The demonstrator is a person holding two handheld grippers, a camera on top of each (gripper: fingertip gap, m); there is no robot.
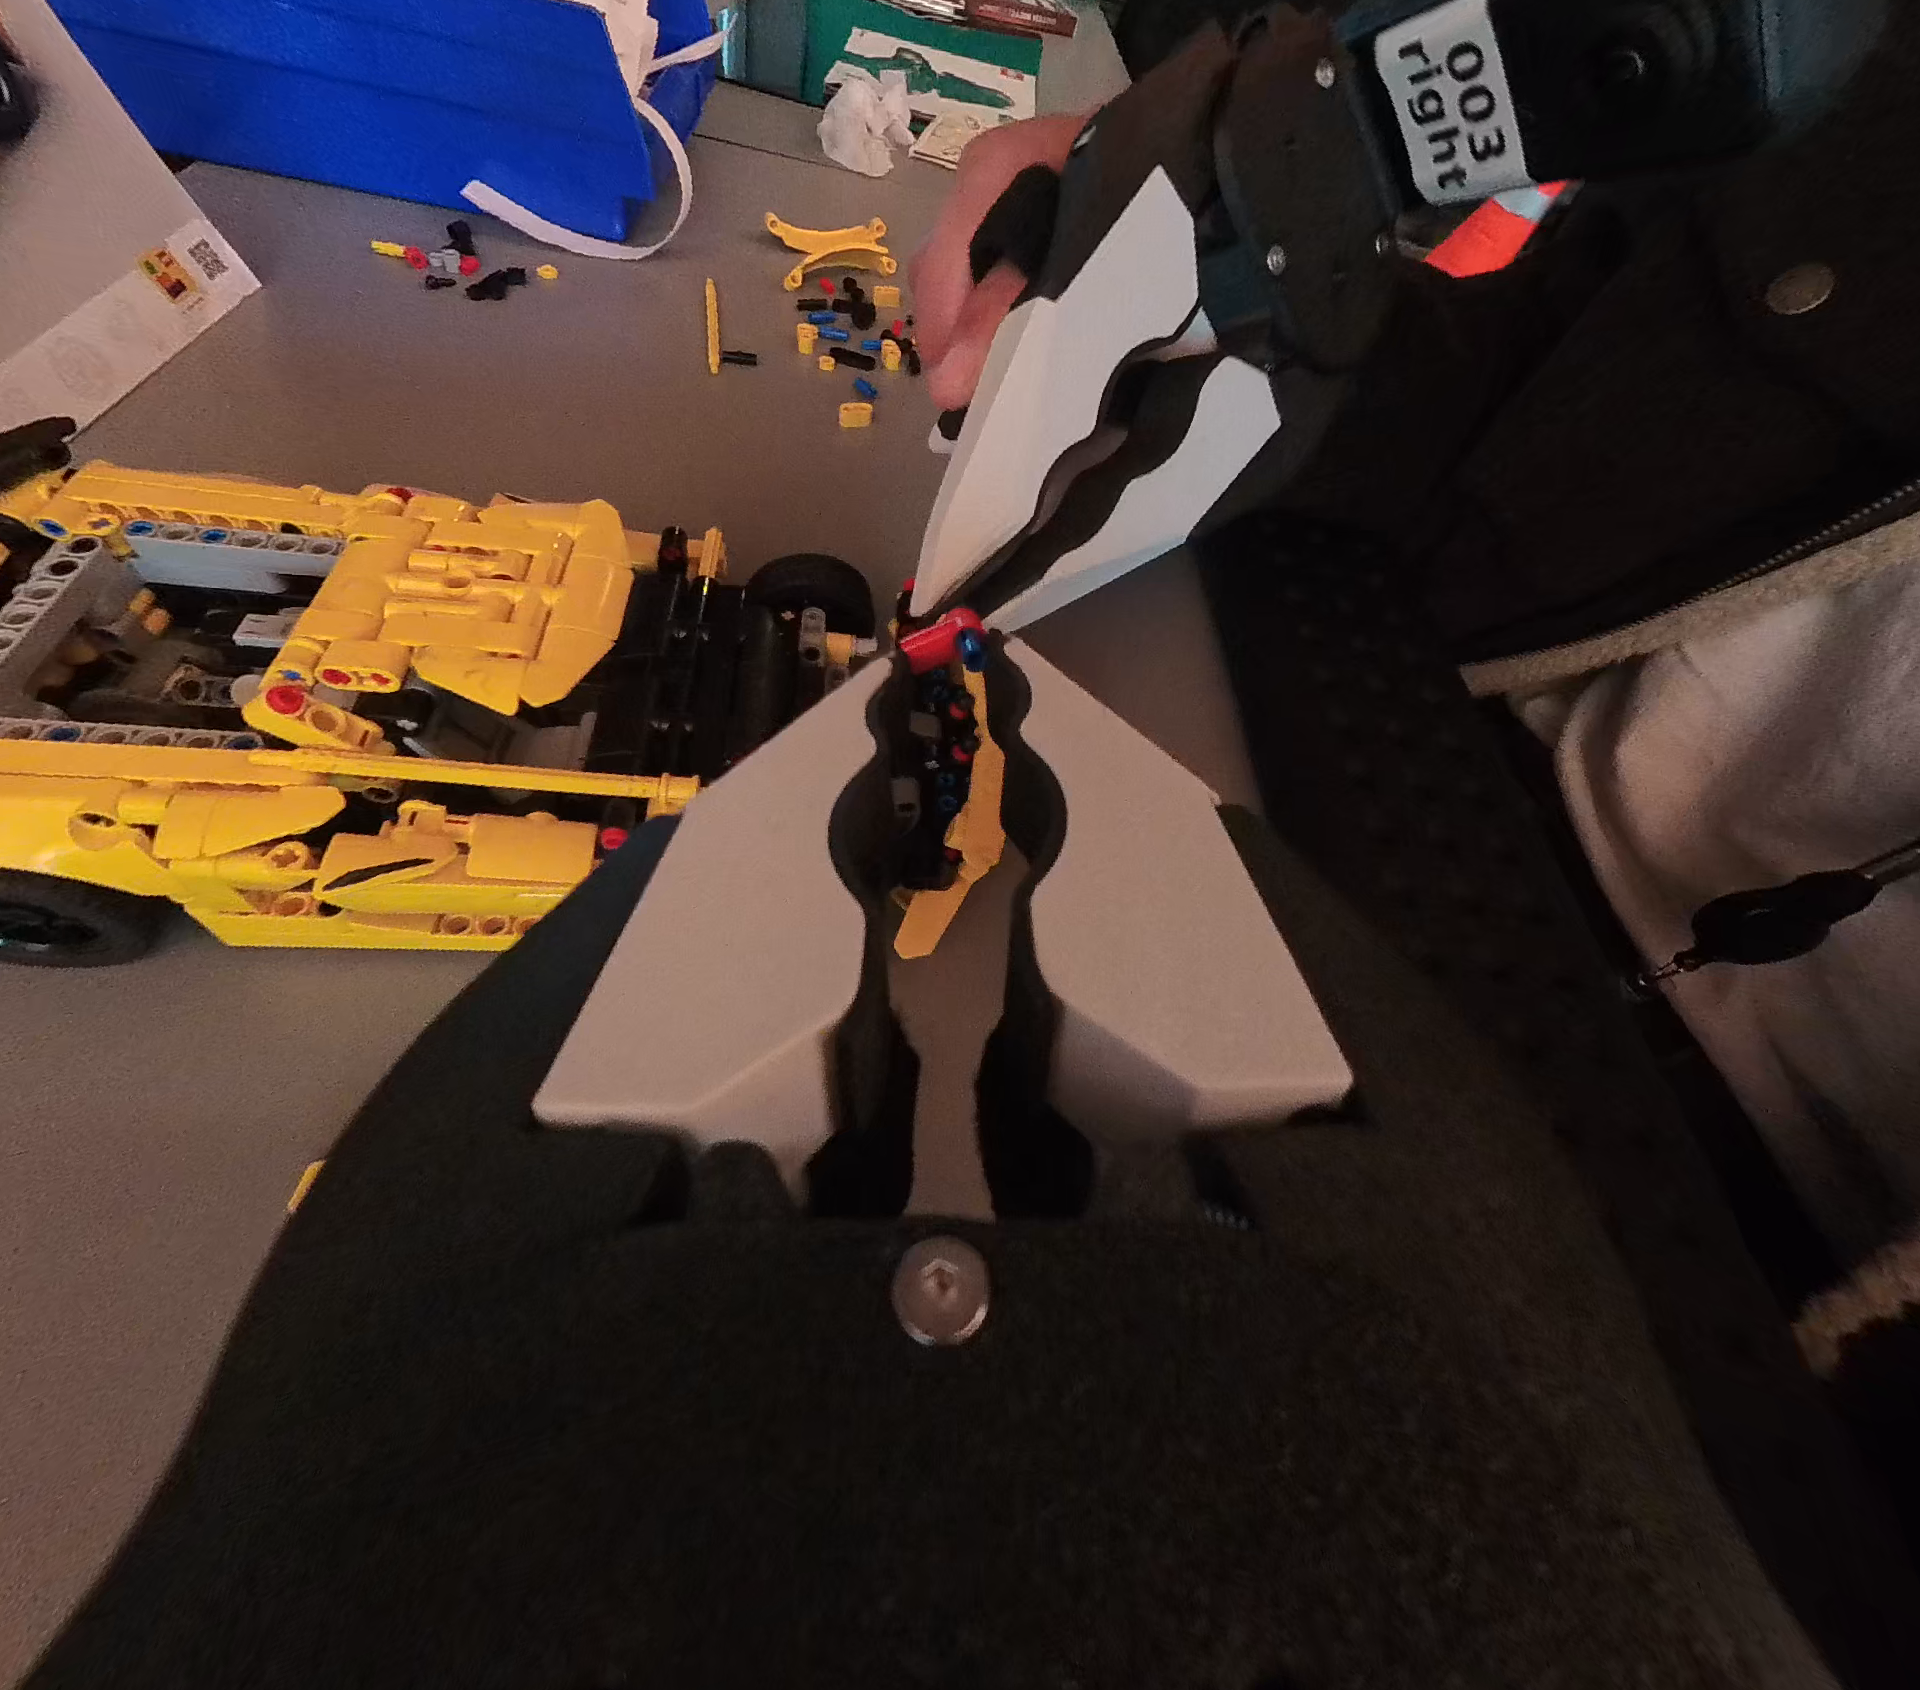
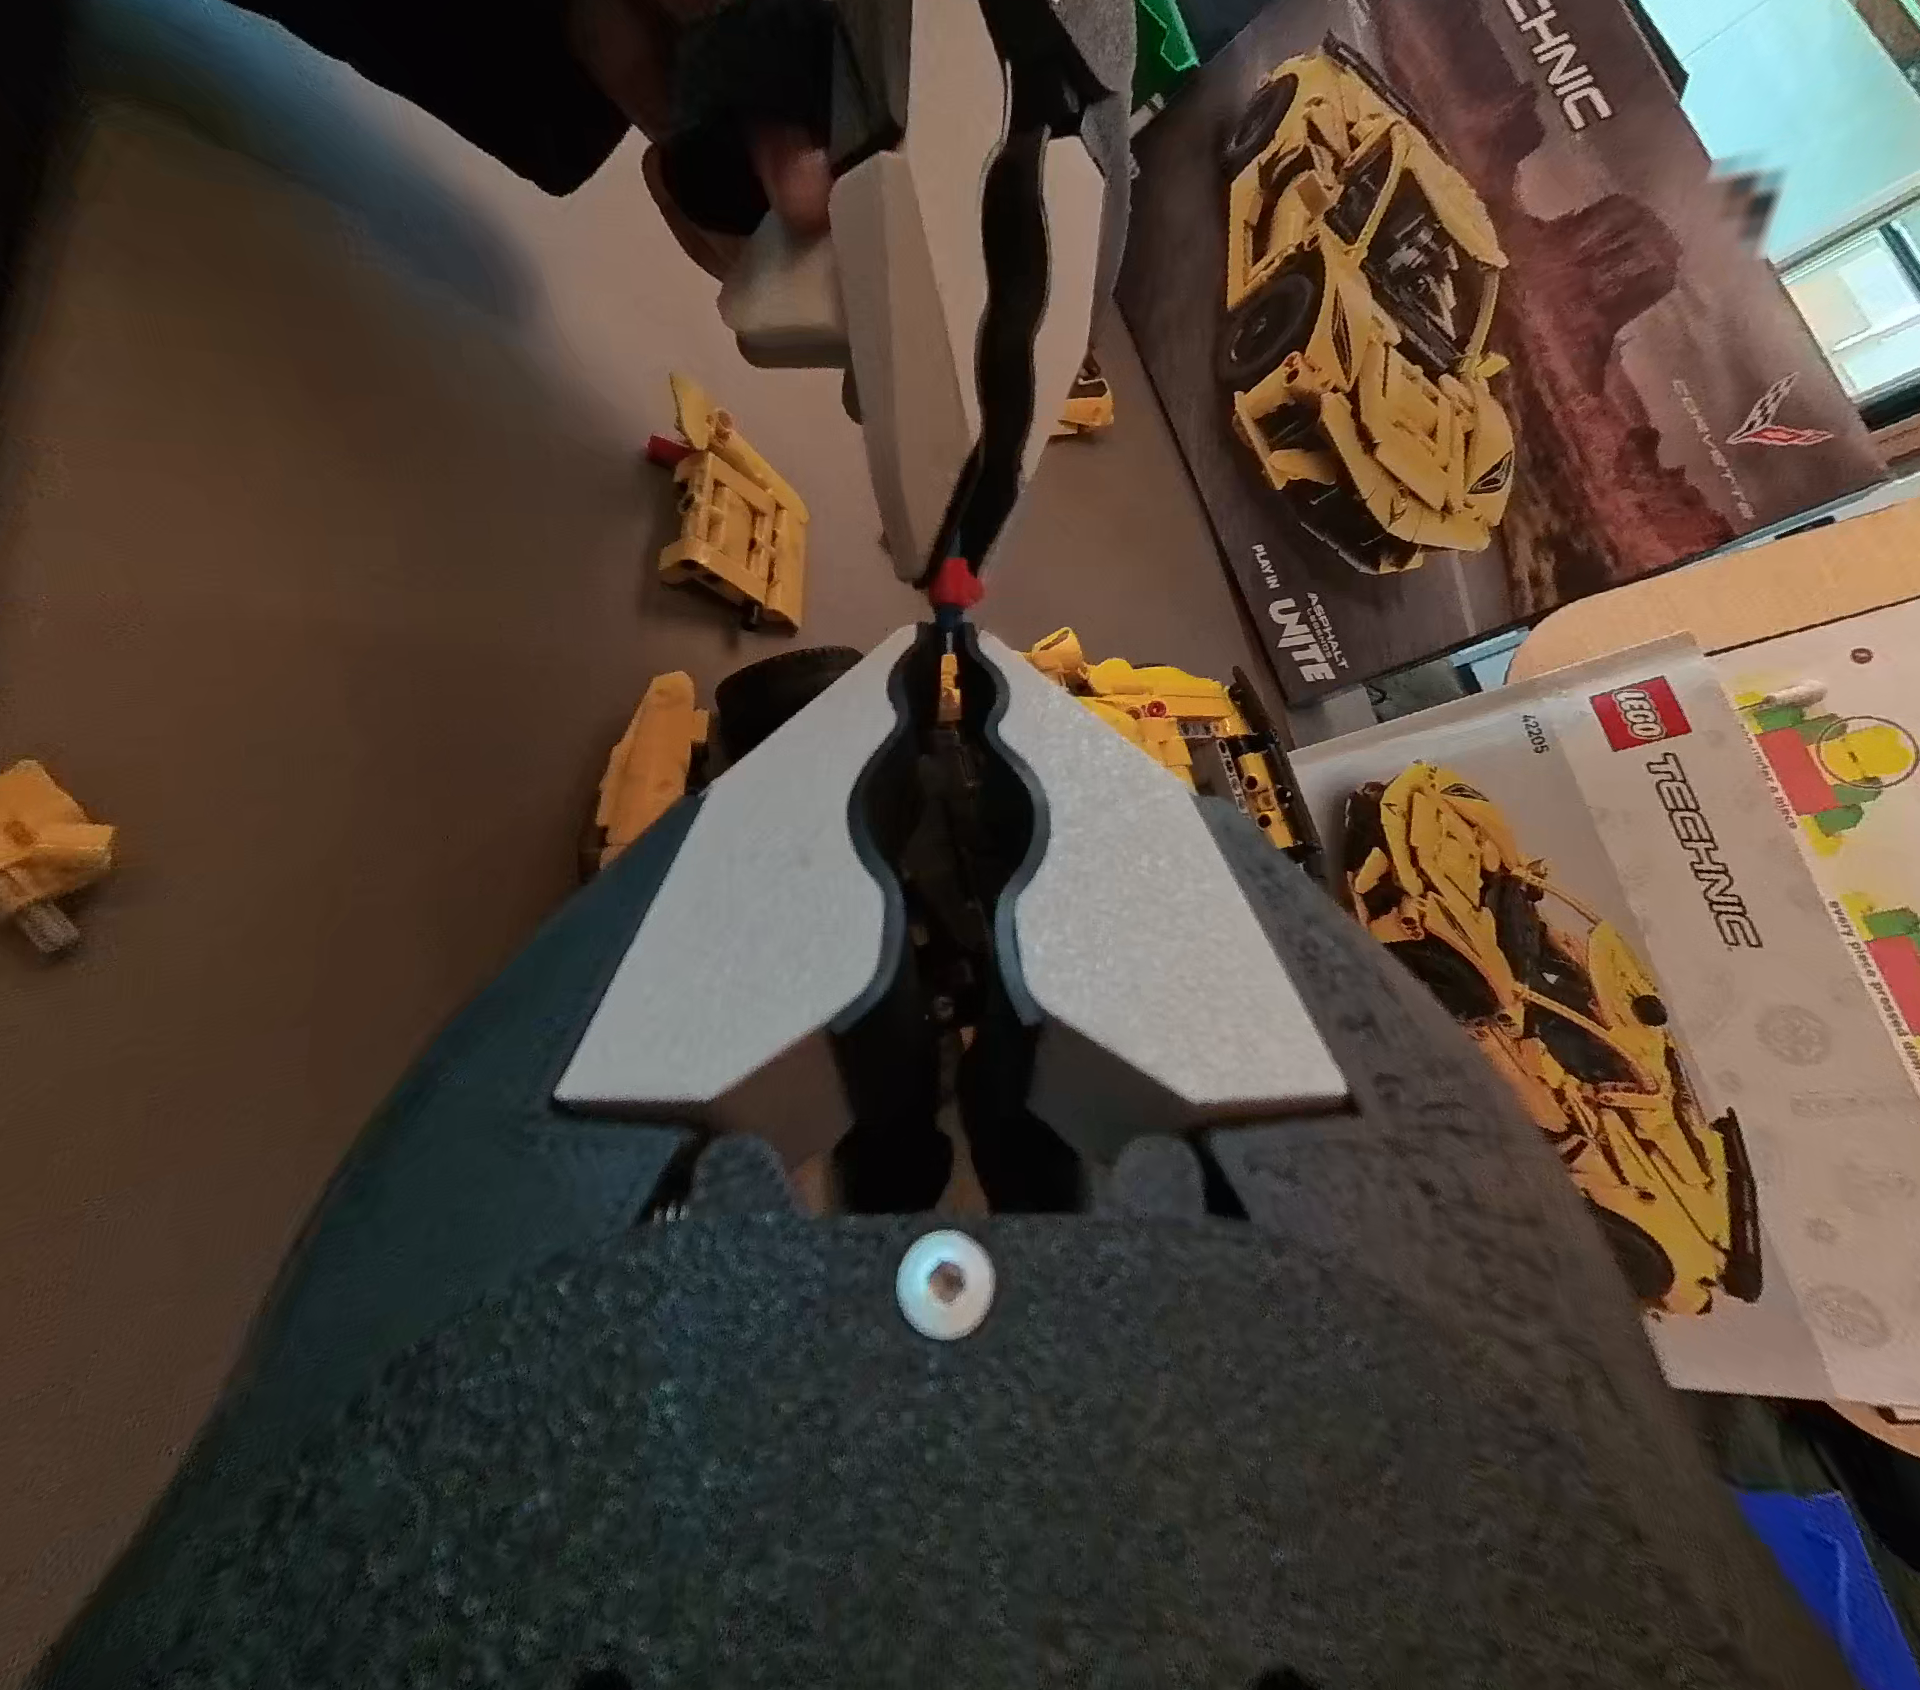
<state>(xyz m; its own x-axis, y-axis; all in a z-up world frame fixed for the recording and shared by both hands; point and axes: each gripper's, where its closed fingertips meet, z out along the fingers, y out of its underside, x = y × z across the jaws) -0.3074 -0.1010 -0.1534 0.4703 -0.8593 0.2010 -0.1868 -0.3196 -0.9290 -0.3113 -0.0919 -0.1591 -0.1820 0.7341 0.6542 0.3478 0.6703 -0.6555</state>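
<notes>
In the left wrist view my left gripper (image 1: 948, 653) is shut on a slim yellow and black brick subassembly (image 1: 961, 799) studded with red and blue pins. A red connector (image 1: 938, 638) with a blue pin sits at its far end. My right gripper (image 1: 951, 612) comes in from the upper right, and its tips meet that connector. In the right wrist view my right gripper (image 2: 948, 634) is nearly closed and pinches the blue pin under the red connector (image 2: 956, 580). My left gripper (image 2: 951, 565) hangs down from above. Both are held above the grey table (image 1: 468, 393).
A half-built yellow brick car (image 1: 343, 705) lies left of the grippers, also visible below them (image 2: 1122, 695). Loose small pieces (image 1: 847, 331) and a blue bin (image 1: 343, 51) lie farther back. The set's box (image 2: 1507, 269), a booklet (image 2: 1558, 965) and yellow subassemblies (image 2: 732, 518) are nearby. Less than 4 cm separates the two grippers' tips.
</notes>
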